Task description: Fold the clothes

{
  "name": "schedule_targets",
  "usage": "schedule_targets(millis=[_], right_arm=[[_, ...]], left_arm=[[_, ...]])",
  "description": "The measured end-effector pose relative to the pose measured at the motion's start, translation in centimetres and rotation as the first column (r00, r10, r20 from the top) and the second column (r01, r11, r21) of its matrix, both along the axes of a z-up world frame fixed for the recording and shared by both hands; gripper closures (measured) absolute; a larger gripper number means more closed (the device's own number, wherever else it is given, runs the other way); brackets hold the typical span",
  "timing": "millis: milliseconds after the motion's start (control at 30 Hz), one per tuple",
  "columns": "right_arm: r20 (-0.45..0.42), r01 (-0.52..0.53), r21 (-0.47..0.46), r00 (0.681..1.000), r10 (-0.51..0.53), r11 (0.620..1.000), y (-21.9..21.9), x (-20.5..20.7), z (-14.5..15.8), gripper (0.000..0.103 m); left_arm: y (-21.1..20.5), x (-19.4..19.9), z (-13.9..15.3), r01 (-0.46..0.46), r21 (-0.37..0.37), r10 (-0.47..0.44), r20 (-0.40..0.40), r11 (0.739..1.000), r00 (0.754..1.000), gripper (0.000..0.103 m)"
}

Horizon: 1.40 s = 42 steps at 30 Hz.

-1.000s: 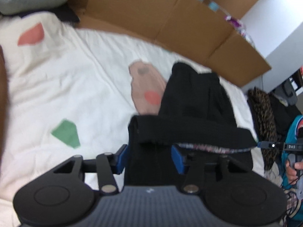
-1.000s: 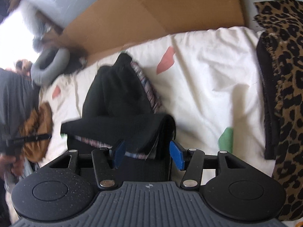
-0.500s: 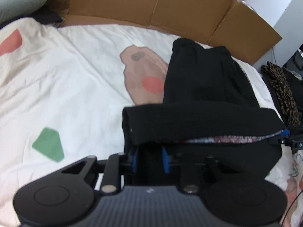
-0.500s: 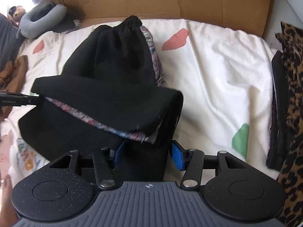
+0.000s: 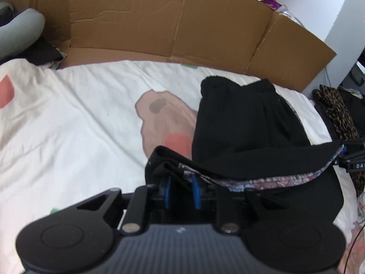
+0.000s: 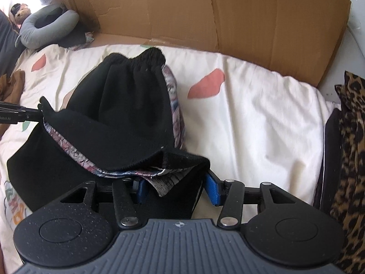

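Note:
A black garment point(image 5: 239, 132) with a patterned lining lies on the white bed sheet point(image 5: 68, 125), its elastic waistband at the far end. Its near hem is lifted and stretched between the two grippers. My left gripper point(image 5: 181, 190) is shut on the hem's left corner; it shows at the left edge of the right wrist view as the left gripper point(image 6: 18, 115). My right gripper point(image 6: 176, 188) stands open, with the hem's other corner draped over and between its blue pads point(image 6: 212, 190). In the left wrist view the right gripper point(image 5: 351, 157) touches the hem's end.
A cardboard wall point(image 5: 159, 22) lines the far side of the bed. A grey neck pillow point(image 6: 45, 29) lies at the far left. Leopard-print clothes point(image 6: 351, 159) are stacked along the right edge, and a brown garment point(image 6: 13, 84) at the left.
My left gripper's pads closed from wide apart onto the hem. Both grippers moved forward with the hem raised over the garment. The right gripper's gap stayed the same.

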State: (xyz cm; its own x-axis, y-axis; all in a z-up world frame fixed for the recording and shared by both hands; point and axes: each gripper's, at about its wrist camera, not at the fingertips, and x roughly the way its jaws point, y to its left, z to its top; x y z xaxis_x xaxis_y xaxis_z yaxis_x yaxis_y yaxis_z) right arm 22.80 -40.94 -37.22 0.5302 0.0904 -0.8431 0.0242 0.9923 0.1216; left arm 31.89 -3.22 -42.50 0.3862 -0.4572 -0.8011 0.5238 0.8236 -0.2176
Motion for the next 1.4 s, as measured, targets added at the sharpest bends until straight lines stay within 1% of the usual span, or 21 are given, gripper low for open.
schedule_targets(millis=[167,300,333,400,433,633,733,800,933,1067,1133,1233,1400], right_arm=[[0.016,0.030,0.005,0.999,-0.030,1.000,-0.9,1.4,0.1,0.047],[0.033,0.047,0.001,0.998,-0.047,0.999,-1.3,2.5,0.3,0.049],[0.036,0.054,0.001,0.998,-0.054,0.999,-1.5,2.7,0.4,0.050],[0.044,0.069,0.003,0.997,-0.069,0.998,-1.6,3.0,0.6,0.051],[0.047,0.074,0.005,0.996,-0.075,0.997,-1.7,3.0,0.7,0.051],[0.059,0.088,0.012,0.994,-0.088,0.996,-1.7,2.8,0.9,0.053],[0.069,0.097,0.023,0.993,-0.098,0.995,-1.7,2.3,1.2,0.053],[0.079,0.105,0.040,0.991,-0.108,0.994,-1.9,1.9,1.5,0.053],[0.085,0.114,0.052,0.989,-0.118,0.992,-2.4,0.9,1.9,0.053],[0.077,0.101,0.050,0.991,-0.105,0.994,-2.5,0.5,1.6,0.053],[0.070,0.089,0.048,0.993,-0.093,0.995,-2.5,0.5,1.3,0.053],[0.058,0.071,0.046,0.996,-0.074,0.996,-2.4,0.5,0.9,0.053],[0.061,0.036,0.036,0.997,-0.038,0.999,-2.1,1.2,0.5,0.053]], left_arm=[[-0.6,1.4,0.4,-0.017,-0.009,0.017,0.013,1.000,1.000,0.081],[-1.0,2.1,1.1,-0.035,0.005,0.035,0.024,0.999,0.999,0.080],[-1.1,2.0,1.4,-0.033,0.005,0.033,0.025,0.999,0.999,0.078],[-1.4,1.6,2.0,-0.017,-0.002,0.017,0.023,1.000,1.000,0.063],[-1.6,1.2,2.2,-0.006,-0.003,0.007,0.023,1.000,1.000,0.061],[-3.2,-1.5,3.7,0.068,0.018,-0.068,0.017,0.998,0.998,0.057],[-3.4,-3.1,5.1,0.099,0.016,-0.099,0.034,0.995,0.994,0.050],[-3.0,-3.9,5.9,0.103,0.008,-0.104,0.039,0.995,0.994,0.045],[-1.5,-4.3,6.6,0.079,0.011,-0.079,0.025,0.997,0.997,0.045],[0.7,-3.8,6.5,0.023,0.034,-0.025,0.037,0.999,0.999,0.044],[1.5,-3.1,5.6,0.000,0.052,-0.002,0.032,0.999,1.000,0.044],[1.7,-1.9,3.5,0.017,0.089,-0.021,0.039,0.996,0.999,0.045],[0.6,-0.3,0.4,0.066,0.120,-0.074,0.060,0.991,0.995,0.046]])
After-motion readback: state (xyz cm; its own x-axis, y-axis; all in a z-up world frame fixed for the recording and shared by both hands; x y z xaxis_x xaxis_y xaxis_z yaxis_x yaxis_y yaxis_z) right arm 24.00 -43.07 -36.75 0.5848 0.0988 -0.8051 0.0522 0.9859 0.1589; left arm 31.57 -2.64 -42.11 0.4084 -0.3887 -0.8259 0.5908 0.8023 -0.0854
